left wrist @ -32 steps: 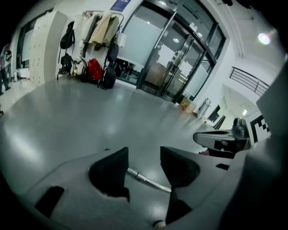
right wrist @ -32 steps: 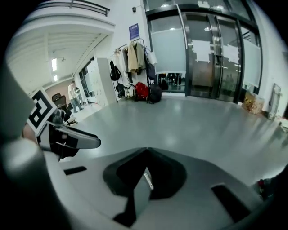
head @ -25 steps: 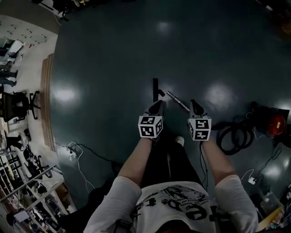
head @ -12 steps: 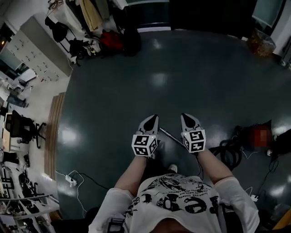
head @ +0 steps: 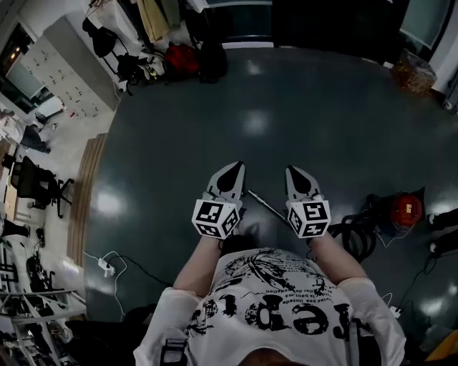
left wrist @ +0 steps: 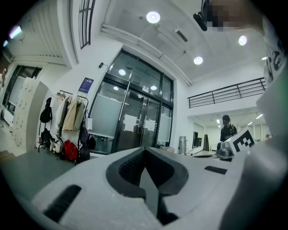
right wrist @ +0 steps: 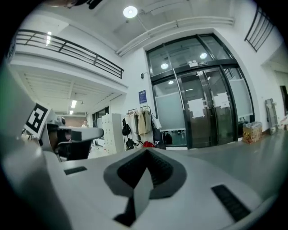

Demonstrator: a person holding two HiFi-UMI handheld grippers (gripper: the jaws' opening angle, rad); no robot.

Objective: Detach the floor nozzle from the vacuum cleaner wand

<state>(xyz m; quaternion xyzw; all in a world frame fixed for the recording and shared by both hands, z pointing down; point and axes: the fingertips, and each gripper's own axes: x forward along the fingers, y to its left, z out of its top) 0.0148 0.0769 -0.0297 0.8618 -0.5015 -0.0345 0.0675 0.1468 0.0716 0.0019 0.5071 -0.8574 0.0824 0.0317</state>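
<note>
A person stands on a dark, glossy floor (head: pixel 286 107) and holds two grippers level in front of the chest. The left gripper (head: pixel 230 175) and the right gripper (head: pixel 297 175) both have their jaws pressed together with nothing between them, as each gripper view confirms.

The vacuum wand (head: pixel 268 206), a thin metal tube, lies on the floor below and between the two grippers. The floor nozzle cannot be made out.

To the right, near the wand's end, are the coiled hose (head: pixel 358 236) and the red vacuum body (head: pixel 406 207). A power strip (head: pixel 106 266) and its cable lie at lower left.

Ahead, the floor runs bare to the glass doors (left wrist: pixel 135 121). A coat rack (head: pixel 147 21) and a red bag (head: pixel 179 57) line its far left edge. An office chair (head: pixel 32 182) sits beyond the wooden strip on the left.
</note>
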